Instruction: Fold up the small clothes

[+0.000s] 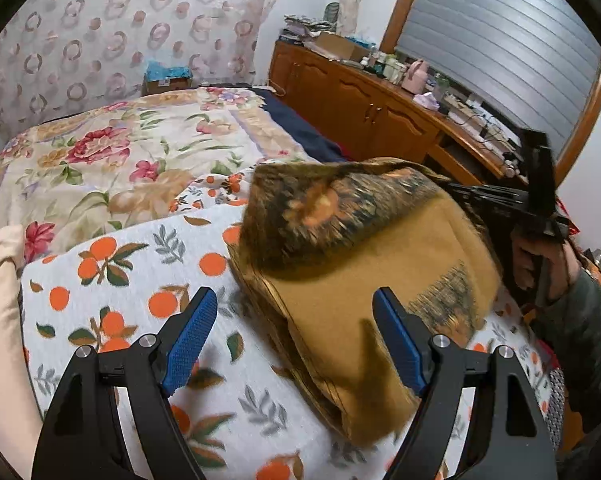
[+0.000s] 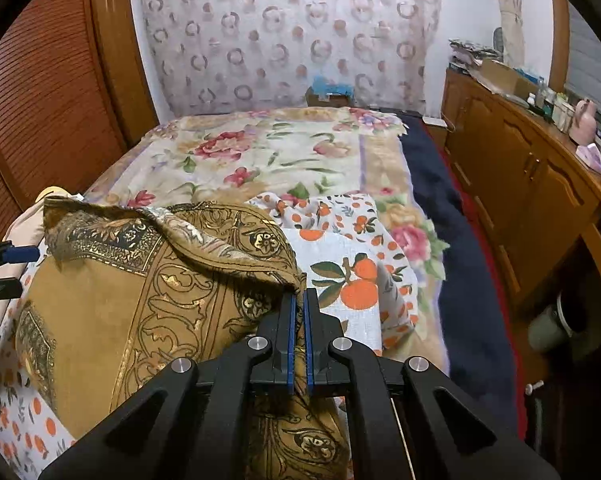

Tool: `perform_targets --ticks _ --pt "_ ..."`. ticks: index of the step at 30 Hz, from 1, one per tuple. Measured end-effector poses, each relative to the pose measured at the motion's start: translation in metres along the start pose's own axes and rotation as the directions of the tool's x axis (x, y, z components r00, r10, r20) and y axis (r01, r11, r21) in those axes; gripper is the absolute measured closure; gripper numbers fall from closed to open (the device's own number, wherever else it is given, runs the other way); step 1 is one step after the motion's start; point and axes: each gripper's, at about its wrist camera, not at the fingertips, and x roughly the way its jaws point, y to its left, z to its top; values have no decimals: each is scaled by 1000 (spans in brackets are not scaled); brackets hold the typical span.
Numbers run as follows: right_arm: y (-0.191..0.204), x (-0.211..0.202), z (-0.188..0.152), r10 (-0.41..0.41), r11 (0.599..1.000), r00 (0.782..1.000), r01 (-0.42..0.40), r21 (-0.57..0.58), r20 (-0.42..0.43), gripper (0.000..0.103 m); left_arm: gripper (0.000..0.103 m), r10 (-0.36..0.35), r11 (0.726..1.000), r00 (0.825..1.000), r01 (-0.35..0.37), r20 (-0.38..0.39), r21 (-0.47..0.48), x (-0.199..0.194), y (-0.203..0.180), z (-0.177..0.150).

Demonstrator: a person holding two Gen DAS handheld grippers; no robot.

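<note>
From the left wrist camera, the left hand-held gripper point(image 1: 294, 306) hangs with its blue-padded fingers point(image 1: 190, 336) spread wide and nothing between them. It hovers just above the near edge of the mustard-brown patterned cloth point(image 1: 364, 280), which lies on the orange-print sheet point(image 1: 112, 280) spread over the bed point(image 1: 112, 160). The cloth's far corner is lifted and folded over toward the camera, its dark ornate border blurred. To the right, the right hand-held gripper point(image 1: 480, 194) reaches in over that raised edge, with the person's hand point(image 1: 548, 268) wrapped around its handle. A wooden cabinet point(image 1: 364, 104) cluttered with bottles lines the wall beyond the bed.

Over to the right wrist camera: the right hand-held gripper point(image 2: 299, 300) is clamped tight, its blue pads pinching a bunched edge of the patterned cloth point(image 2: 148, 288). From there the fabric drapes down to the left, its gold scrollwork facing up and one corner curled over. The cloth rests on the orange-print sheet point(image 2: 360, 276), atop the floral quilt point(image 2: 260, 152). At the far left edge, the left gripper's blue tips point(image 2: 20, 255) peek in beside the cloth.
</note>
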Motion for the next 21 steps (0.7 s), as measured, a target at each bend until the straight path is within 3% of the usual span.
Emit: perform_targets --ticks 4,6,7,8,11,15,21 --pt "0 -12 4 7 1000 1000 -8 16 16 100 22 36 999 999 -37 -40 -32 23 10 8" --pt "6 -15 5 5 1000 1000 -4 -21 26 93 22 44 998 998 -46 -45 -46 33 17 12" --pt "8 -17 2 15 999 999 -14 -29 31 86 22 48 997 998 -51 -49 -59 37 21 15" --pt "9 -22 1 23 999 999 -22 -28 33 72 22 57 996 997 -61 -50 -72 40 25 18" --pt "9 -25 -6 24 999 999 -22 -26 43 44 22 78 992 995 -83 -59 -92 48 31 22" --pt "5 -7 -13 49 998 999 -49 -26 -1 36 23 74 992 995 -80 -66 -93 52 31 20" --pt "-8 18 -17 90 995 994 -87 42 -65 36 51 30 996 997 -36 -76 -86 53 24 21"
